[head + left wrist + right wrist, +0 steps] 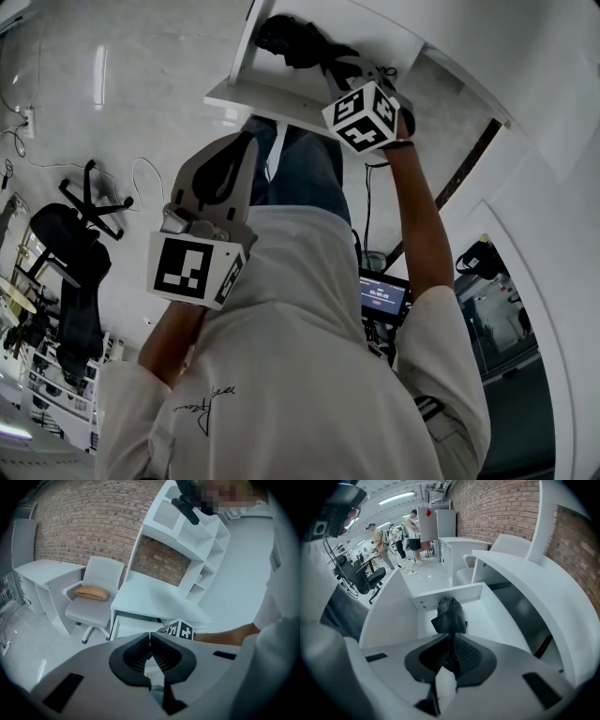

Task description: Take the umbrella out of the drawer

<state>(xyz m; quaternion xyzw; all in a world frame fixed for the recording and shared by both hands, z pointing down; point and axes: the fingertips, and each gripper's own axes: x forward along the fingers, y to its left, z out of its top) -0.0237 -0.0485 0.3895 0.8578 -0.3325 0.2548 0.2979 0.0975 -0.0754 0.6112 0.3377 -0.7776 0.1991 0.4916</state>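
Jaws of the right gripper (451, 639) stand a narrow gap apart in the lower middle of the right gripper view. The black folded umbrella (449, 616) lies straight ahead of them, and its near end reaches the tips and shows dark through the gap. The left gripper (150, 637) has its jaws together with nothing between them. In the head view it hangs at centre left (246, 141), well apart from the umbrella (286, 37).

That umbrella lies inside the open white drawer (393, 606), towards its far wall in the middle of the right gripper view, and is the only thing seen in it. In the head view the drawer (262, 101) juts out at the top centre, and the right gripper (323, 64) reaches down into it from the lower right.

A red brick wall (89, 522) fills the upper left of the left gripper view. Below it come a white shelf unit (197, 541) at upper right and a white desk (154, 599) at centre. A white chair (93, 602) stands at centre left with an orange-brown cushion (91, 592) on its seat. The floor (141, 84) is pale and glossy, with a black office chair (75, 248) at the left edge of the head view. People (379, 543) stand far off at the upper left of the right gripper view.
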